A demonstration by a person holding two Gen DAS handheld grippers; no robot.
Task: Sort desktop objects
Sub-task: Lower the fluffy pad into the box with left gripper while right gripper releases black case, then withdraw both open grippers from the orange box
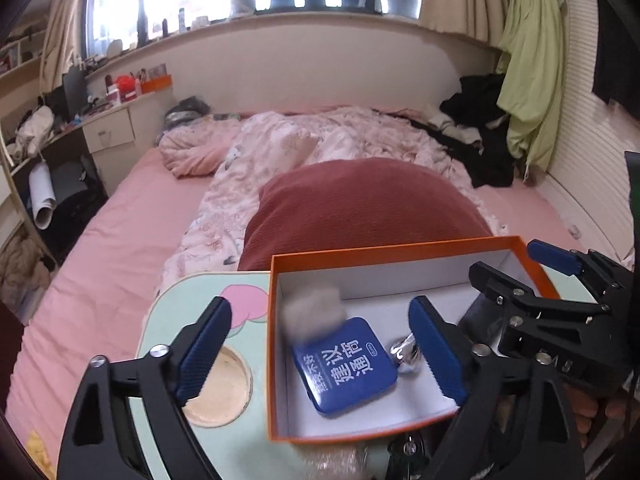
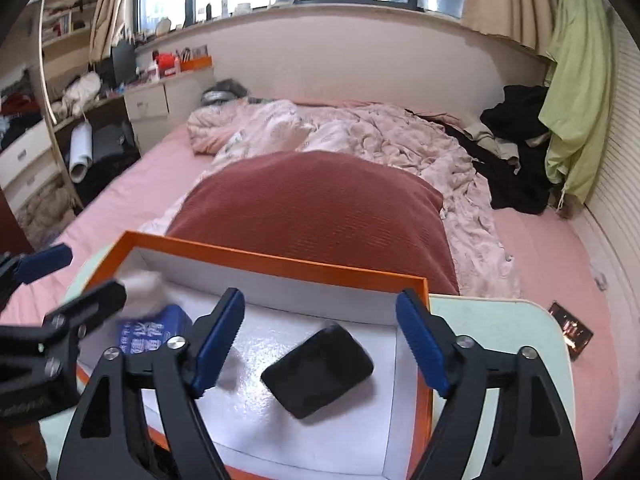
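Both tools hang with their blue pads spread wide and nothing between them: the left tool (image 1: pixel 320 354) over the left half of the orange box (image 1: pixel 276 360), the right tool (image 2: pixel 320 344) over its right half.

The box sits on the pale green desk (image 1: pixel 160 344), toward its far edge, with a red pillow (image 2: pixel 312 208) on the bed just behind it. Inside, near the box's left wall, lies a blue square tin (image 1: pixel 345 368) with white lettering. A fuzzy grey lump (image 1: pixel 313 312) blurs above its far corner and looks, to my eye, as if it is dropping in. A small shiny metal piece (image 1: pixel 406 354) lies just beside the tin. A black rounded case (image 2: pixel 318 368) blurs over the right half of the white floor; I cannot tell whether it has landed.

This reads as a release, so the good move is to let both things settle before anything else. Lift each tool straight up with the pads wide, so no finger catches the orange rim or drags the tin. The two tools are close together over the box, so they should part sideways and not cross.
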